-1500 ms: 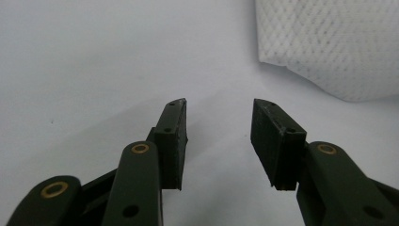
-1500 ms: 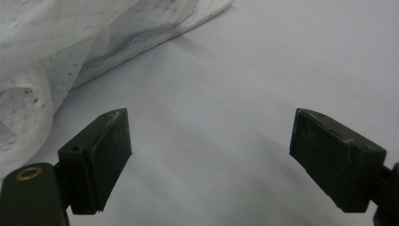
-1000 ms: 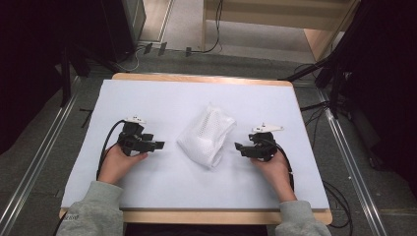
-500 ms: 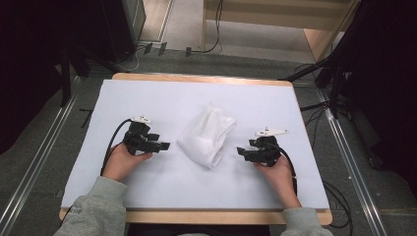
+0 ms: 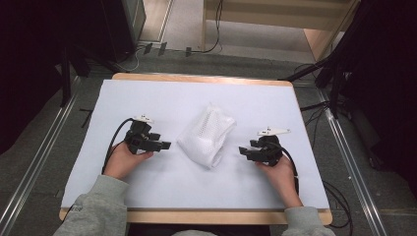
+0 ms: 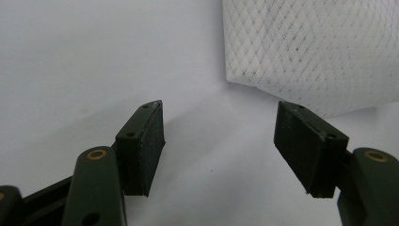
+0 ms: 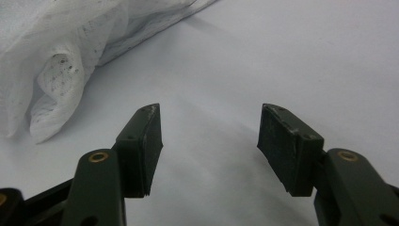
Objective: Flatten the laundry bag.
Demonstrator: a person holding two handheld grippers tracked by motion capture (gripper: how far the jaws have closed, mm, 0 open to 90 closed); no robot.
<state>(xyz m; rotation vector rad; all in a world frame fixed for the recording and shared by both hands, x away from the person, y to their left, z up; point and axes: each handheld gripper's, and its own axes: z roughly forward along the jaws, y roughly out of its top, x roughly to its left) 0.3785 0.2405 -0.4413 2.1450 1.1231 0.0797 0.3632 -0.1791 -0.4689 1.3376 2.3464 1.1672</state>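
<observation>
**Both grippers open beside the mesh bag, ready to take hold**

Start with your left gripper point(image 5: 164, 145). It rests low on the white table cover point(image 5: 162, 98), just left of the white mesh bag point(image 5: 206, 135), with its jaws standing wide apart and nothing between them. In the left gripper view the bag's point(image 6: 310, 52) nearest folded edge lies just ahead and to the right of the jaws, not yet between them. To catch it well, you would want to slide forward and a little toward that edge so one pad goes under the fold and the other over it, rather than pushing the whole bundle away across the cover.

The mesh bag lies crumpled in the middle of the table, between your two grippers and touching neither. It looks soft and loose, so it will likely bunch up if nudged; take a hem or a corner, not the thick middle.

Now your right gripper point(image 5: 242, 151). Its jaws have just been closing a little, yet they stand well apart with only bare cover between them. In the right gripper view a rolled corner of the bag point(image 7: 51, 89) sits ahead and to the left of the jaws. That corner looks like the easiest hold on this side: swing toward it, keep low, and close only once the fabric is truly between the pads. Grip both sides before lifting, so the bag spreads rather than drags.
</observation>
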